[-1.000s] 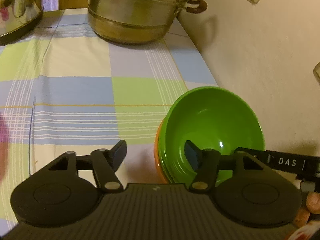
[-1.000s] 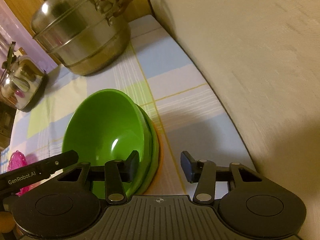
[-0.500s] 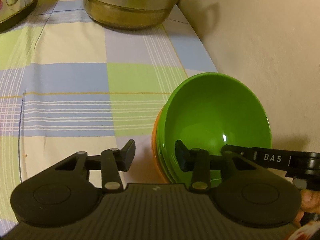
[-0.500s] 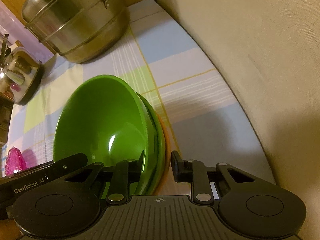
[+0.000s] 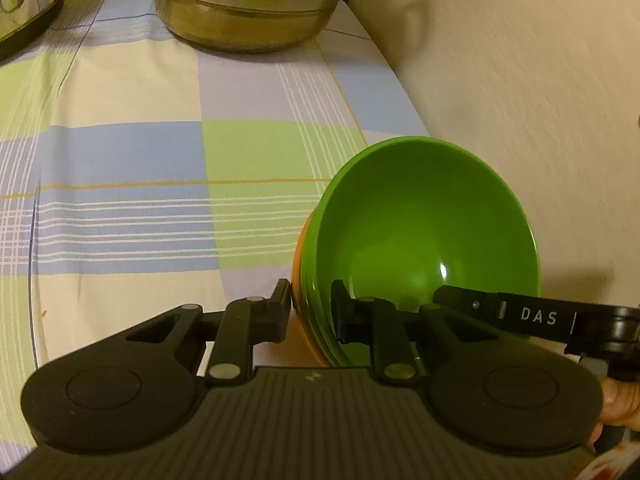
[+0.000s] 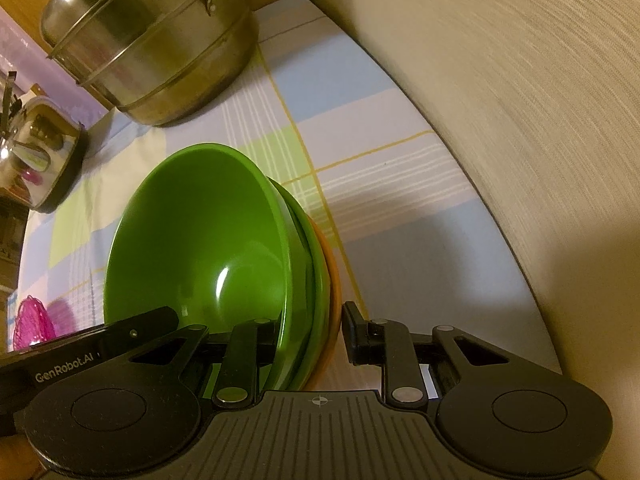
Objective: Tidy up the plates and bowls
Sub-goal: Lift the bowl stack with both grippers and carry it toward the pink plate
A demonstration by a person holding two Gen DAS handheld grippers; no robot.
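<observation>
a nested stack of bowls (image 5: 424, 232), green over orange, sits on the checked tablecloth (image 5: 120, 160) near the steel pot (image 5: 256, 4). the left gripper (image 5: 310, 312) is closing on its near rim; the right gripper (image 6: 310, 340) clamps the opposite rim. uneven pull could tip the stack or separate the bowls.

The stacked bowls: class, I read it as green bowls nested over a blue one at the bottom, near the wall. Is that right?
Not quite. The bottom bowl is orange, not blue; its rim shows in the right wrist view beneath the green bowls. The rest holds: they are nested, close to the wall.
</observation>
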